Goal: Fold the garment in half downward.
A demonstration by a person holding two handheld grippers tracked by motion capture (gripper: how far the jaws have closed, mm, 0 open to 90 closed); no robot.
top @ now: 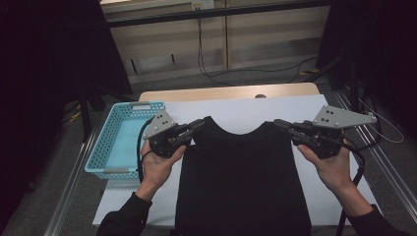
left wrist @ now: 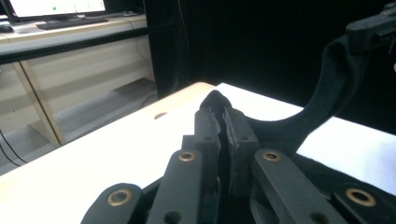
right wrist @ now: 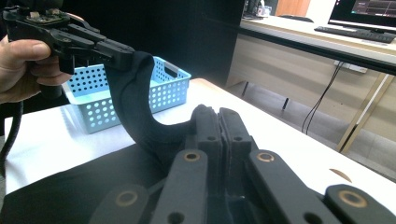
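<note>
Garment: black garment (top: 243, 182) laid flat on the table (top: 305, 105), shoulders lifted.
Left gripper (top: 200, 124): held low, jaws clamped on left shoulder.
Right gripper (top: 278, 124): mirrored pose, jaws clamped on right shoulder.
Basket (top: 101, 152): beside left gripper.

— What can't you make out from up top?

— The bottom hem of the black fabric garment (top: 243, 182) runs off the lower edge of the high view, and so do my sleeves. My left gripper (top: 200, 124) and my right gripper (top: 278, 124) cover the shoulder corners they pinch, so the fabric between the jaws is hidden.

— And the light blue perforated plastic basket (top: 115, 142)?

— My left hand (top: 156, 164) covers its near right corner. In my right gripper view its lower part sits behind the raised cloth.

— Anything else?

— The small brown mark (top: 260, 96) on the wooden table edge is too small to tell.
</note>
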